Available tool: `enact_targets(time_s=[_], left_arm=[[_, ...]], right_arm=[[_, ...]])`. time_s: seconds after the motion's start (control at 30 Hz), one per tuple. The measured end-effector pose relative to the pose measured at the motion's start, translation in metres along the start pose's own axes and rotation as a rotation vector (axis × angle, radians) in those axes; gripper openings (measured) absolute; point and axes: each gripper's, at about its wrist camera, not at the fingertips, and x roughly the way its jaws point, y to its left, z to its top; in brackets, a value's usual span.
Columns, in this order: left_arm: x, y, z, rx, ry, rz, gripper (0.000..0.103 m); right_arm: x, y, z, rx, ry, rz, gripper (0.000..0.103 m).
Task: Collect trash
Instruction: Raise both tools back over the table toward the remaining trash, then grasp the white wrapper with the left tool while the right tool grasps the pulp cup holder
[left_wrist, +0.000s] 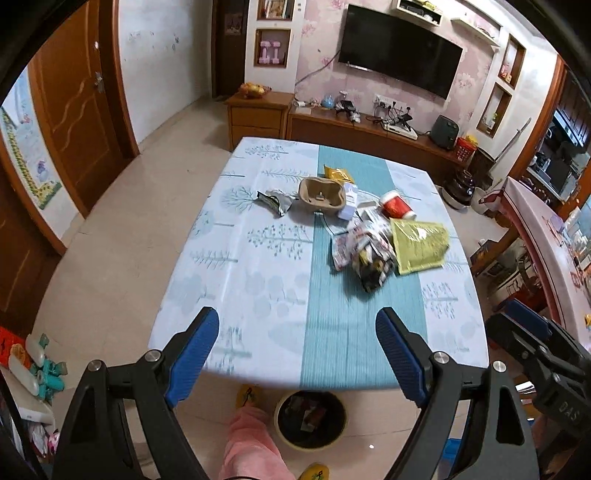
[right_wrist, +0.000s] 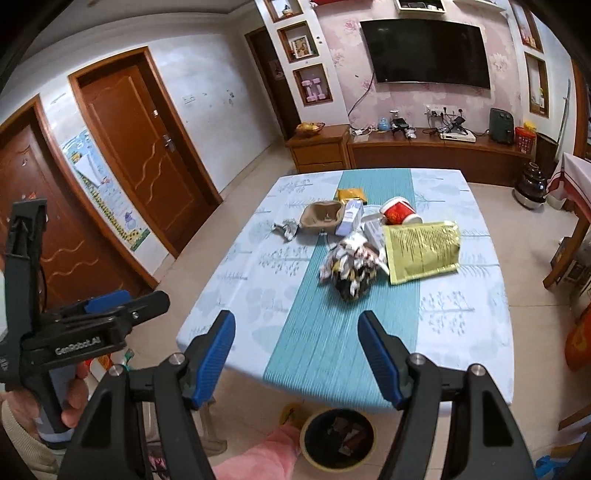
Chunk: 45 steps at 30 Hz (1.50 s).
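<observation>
In the left wrist view the left gripper fills the bottom of the frame with its blue pads spread wide and nothing between them; only the tablecloth shows in the gap. The trash lies well above it in the picture, in the centre and centre-right of the frame, on the table: a crumpled silver wrapper furthest left, a brown pulp tray beside it, a yellow packet behind that, a small white box, a red cup lying on its side, a heap of crumpled wrappers nearest the gripper, and a flat green pouch just right of the heap. All of it is well apart from the pads.

Directly below the gripper, at the bottom centre of the frame, a round trash bin stands on the floor just under the table's near edge (some scraps already lie in it). A pink sleeve shows to its left.

In the right wrist view the right gripper is likewise released, pads apart and empty, low in the frame, with the heap of crumpled wrappers above it, slightly right of its midline. The left gripper appears at the left edge, held in a hand.
</observation>
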Motion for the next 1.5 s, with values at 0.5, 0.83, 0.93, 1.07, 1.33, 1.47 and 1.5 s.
enact_targets(time_s=[0.5,0.83,0.93,1.07,1.33,1.47,1.5], left_arm=[[0.282,0.078,0.171,-0.078,0.304,-0.085,0.068],[0.385,0.089,0.183,-0.175,0.466,-0.034,0.058],[0.398,0.085,0.185,-0.177,0.487,-0.032,0.051],[0.411,0.081,0.191,-0.182,0.5,-0.009,0.041],[0.42,0.067,0.198,-0.085,0.511,-0.014,0.005],[0.409,0.067,0.201,-0.059,0.49,-0.029,0.005],[0.407,0.068,0.203,-0.06,0.487,-0.036,0.005]], right_arm=[[0.211,-0.029,0.107,0.224,0.138,-0.158,0.058],[0.278,-0.031,0.137,0.21,0.191,-0.167,0.057],[0.291,-0.031,0.139,0.22,0.208,-0.17,0.057],[0.307,-0.037,0.14,0.257,0.243,-0.163,0.052],[0.332,-0.054,0.148,0.295,0.297,-0.178,0.041],[0.344,-0.063,0.152,0.316,0.314,-0.184,0.04],[0.348,-0.066,0.153,0.323,0.319,-0.187,0.04]])
